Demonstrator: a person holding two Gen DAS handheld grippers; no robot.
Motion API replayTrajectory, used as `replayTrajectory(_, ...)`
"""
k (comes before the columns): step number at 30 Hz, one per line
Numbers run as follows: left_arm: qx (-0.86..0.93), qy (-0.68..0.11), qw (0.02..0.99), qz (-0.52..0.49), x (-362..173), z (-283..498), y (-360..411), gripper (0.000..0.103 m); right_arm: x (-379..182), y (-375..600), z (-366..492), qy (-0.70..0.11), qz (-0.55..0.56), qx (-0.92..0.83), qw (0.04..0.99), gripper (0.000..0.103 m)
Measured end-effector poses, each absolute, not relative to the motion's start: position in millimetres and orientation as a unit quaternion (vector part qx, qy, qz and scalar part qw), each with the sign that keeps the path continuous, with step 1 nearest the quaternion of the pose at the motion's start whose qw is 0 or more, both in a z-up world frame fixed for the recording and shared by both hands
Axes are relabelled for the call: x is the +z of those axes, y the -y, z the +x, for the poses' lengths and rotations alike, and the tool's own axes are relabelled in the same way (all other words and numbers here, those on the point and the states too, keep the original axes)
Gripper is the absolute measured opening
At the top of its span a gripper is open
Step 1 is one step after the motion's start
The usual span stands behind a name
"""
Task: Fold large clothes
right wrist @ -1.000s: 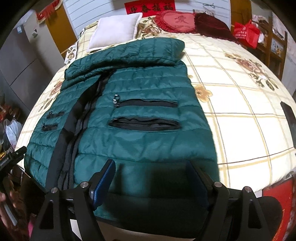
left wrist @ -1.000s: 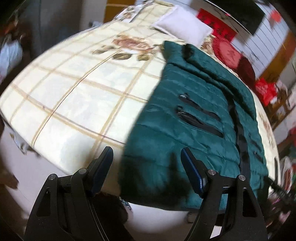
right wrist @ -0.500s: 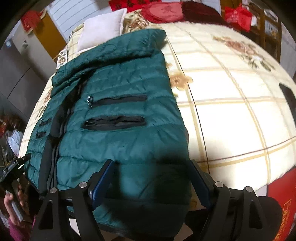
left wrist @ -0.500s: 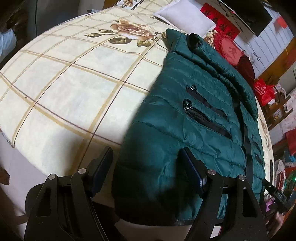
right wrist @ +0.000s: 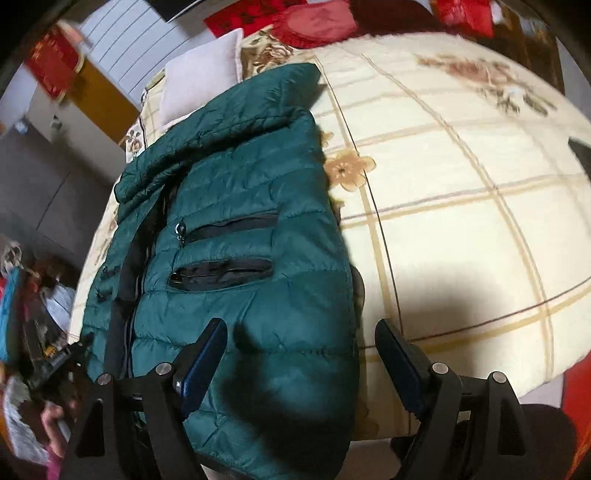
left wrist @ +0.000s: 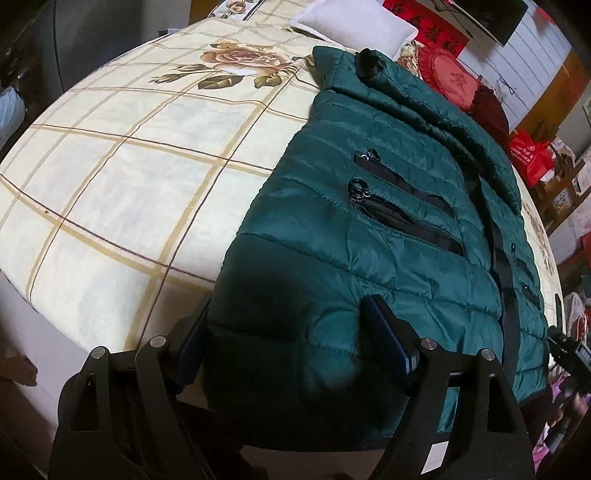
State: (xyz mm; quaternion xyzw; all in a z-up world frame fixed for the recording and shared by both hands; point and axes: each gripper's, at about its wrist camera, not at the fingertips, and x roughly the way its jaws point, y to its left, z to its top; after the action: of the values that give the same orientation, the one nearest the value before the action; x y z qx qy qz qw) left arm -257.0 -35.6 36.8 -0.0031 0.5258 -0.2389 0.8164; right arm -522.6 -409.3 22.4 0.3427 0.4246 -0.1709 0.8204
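Observation:
A dark green quilted jacket (left wrist: 369,221) lies flat on the bed, front up, with black zip pockets and its collar towards the pillow. My left gripper (left wrist: 291,332) straddles the hem's left corner. Its jaws are opening, with the padded fabric between them; the left finger is partly hidden behind the jacket's edge. In the right wrist view the same jacket (right wrist: 240,206) runs away from me. My right gripper (right wrist: 303,354) stands open over the hem's right corner. Its left finger is over the fabric, and its right finger is over the sheet, clear of the jacket.
The bed (left wrist: 129,166) has a cream checked sheet with flower prints. A white pillow (left wrist: 354,29) and a red cushion (left wrist: 454,77) lie at the head. A red bag (left wrist: 528,158) and clutter stand beside the bed. A hand (right wrist: 51,417) shows at the lower left.
Both grippers have come lower and closer to the jacket's hem. The right one slid towards the jacket's right edge and rolled. The jacket has not moved.

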Motion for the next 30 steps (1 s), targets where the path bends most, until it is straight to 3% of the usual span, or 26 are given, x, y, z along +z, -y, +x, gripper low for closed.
replayTrajectory(9, -0.230, -0.526, 0.819, 0.003, 36, -259, 40, 0.081, 18, 374, -520, -0.432, 0.326, -0.063, 0.838, 0.082)
replayTrajectory(13, -0.236, -0.522, 0.820, 0.011, 35, -262, 48, 0.090, 16, 370, -513, -0.417, 0.322, -0.042, 0.849, 0.082)
replayTrajectory(16, -0.255, -0.522, 0.814, 0.027, 35, -267, 58, 0.090, 16, 365, -505, -0.415, 0.320, -0.027, 0.852, 0.066)
replayTrajectory(17, -0.265, -0.522, 0.810, 0.026, 36, -268, 59, 0.088, 16, 362, -504, -0.414, 0.314, -0.024, 0.854, 0.059)
replayTrajectory(21, -0.266, -0.516, 0.814, 0.016, 40, -267, 56, 0.056, 17, 368, -507, -0.396, 0.322, -0.024, 0.859, 0.032)
replayTrajectory(22, -0.263, -0.515, 0.816, 0.013, 43, -266, 54, 0.046, 18, 372, -510, -0.389, 0.332, -0.021, 0.859, 0.030)
replayTrajectory(24, -0.262, -0.511, 0.818, 0.010, 49, -265, 52, 0.036, 25, 381, -512, -0.369, 0.351, -0.008, 0.860, 0.026)
replayTrajectory(30, -0.258, -0.505, 0.822, 0.056, 50, -267, 62, 0.035, 31, 386, -512, -0.361, 0.359, 0.031, 0.860, 0.026)
